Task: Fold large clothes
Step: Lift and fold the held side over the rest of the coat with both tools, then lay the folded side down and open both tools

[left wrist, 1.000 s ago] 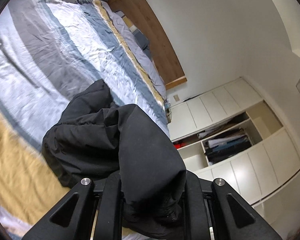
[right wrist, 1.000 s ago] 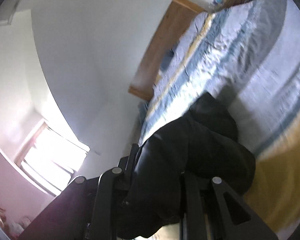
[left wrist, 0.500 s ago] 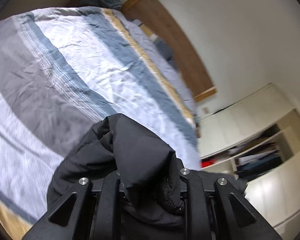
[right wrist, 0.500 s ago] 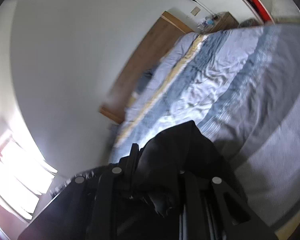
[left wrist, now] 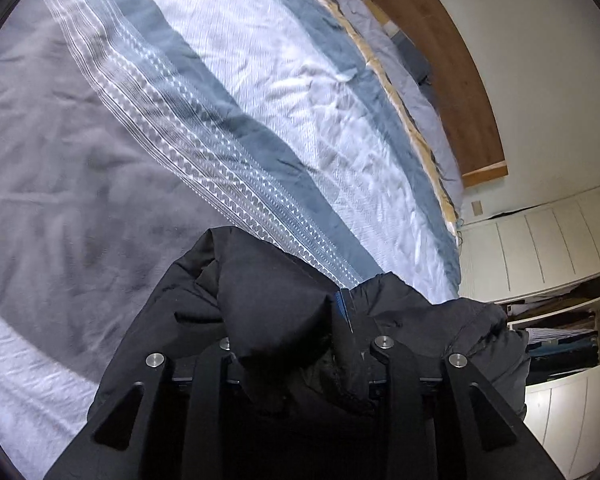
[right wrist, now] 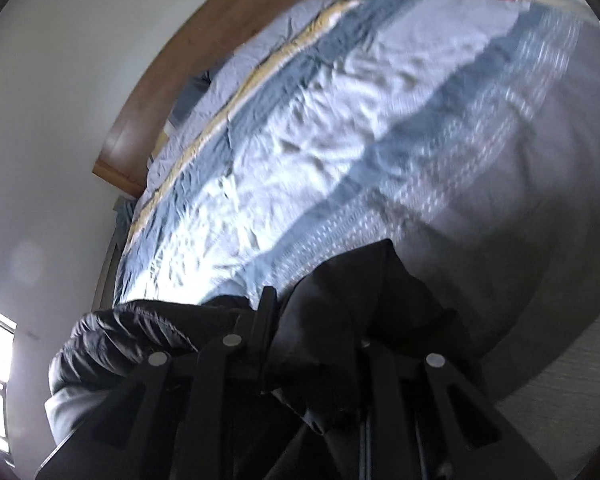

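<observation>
At the bottom of the frame, the right gripper point(right wrist: 316, 344) pinches a black puffy jacket point(right wrist: 340, 312). Above it spreads a bed cover point(right wrist: 380, 128) with blue, white and grey stripes. A brown headboard point(right wrist: 188, 56) sits upper left.

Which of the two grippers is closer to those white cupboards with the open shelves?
Left. The white cupboards stand just off the left gripper, past the black jacket it clamps. The right gripper faces wall and headboard instead.
</observation>
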`<state>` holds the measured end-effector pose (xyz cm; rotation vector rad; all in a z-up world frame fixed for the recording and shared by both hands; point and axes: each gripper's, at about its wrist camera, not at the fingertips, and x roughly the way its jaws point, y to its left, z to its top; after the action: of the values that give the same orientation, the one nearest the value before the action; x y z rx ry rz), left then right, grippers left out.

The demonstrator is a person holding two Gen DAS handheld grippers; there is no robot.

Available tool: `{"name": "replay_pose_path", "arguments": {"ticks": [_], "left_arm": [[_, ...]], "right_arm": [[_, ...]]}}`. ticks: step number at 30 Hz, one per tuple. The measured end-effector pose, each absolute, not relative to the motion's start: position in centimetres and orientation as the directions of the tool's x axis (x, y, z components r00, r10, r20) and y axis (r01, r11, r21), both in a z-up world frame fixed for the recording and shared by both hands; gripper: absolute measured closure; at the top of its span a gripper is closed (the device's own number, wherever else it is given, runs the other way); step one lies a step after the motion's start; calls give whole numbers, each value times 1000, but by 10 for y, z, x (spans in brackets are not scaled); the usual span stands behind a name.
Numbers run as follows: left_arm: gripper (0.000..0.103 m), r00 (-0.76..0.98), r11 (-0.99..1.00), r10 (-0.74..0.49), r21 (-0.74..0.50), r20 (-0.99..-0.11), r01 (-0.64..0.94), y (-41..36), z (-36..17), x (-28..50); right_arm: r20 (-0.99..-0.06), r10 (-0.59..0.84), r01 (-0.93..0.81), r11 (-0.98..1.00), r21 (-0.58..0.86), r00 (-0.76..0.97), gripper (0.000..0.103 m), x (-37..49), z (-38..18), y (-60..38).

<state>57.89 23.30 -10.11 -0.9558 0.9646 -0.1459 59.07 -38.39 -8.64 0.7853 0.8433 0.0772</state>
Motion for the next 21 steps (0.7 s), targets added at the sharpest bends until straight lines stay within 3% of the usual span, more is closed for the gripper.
{"name": "replay_pose_path", "arguments": {"ticks": [5,8,9,12,21], "left_arm": [[67,581,613,-499,-736,-643,-288,230,-96,580],[49,605,607,-505,-752,-615,-258,232,-82,576],[41,619,594,-508,-764,-599,-251,234,-76,574],[31,653,576,-502,-782,-567,-237,239,-58,568],[25,700,652,-407,-724,-587,-228,251,-2,544]], "right_arm": [[-618,397,237,678,696,679,78,591,-91,-387],[-553,444,201,622,757,705,54,585,-84,-392],[-537,446,193,612,767,716,50,582,-79,-393],[-502,455,162,601,783,735,43,577,-63,-395],[-463,407,123,633,765,787,38,547,-4,-405]]}}
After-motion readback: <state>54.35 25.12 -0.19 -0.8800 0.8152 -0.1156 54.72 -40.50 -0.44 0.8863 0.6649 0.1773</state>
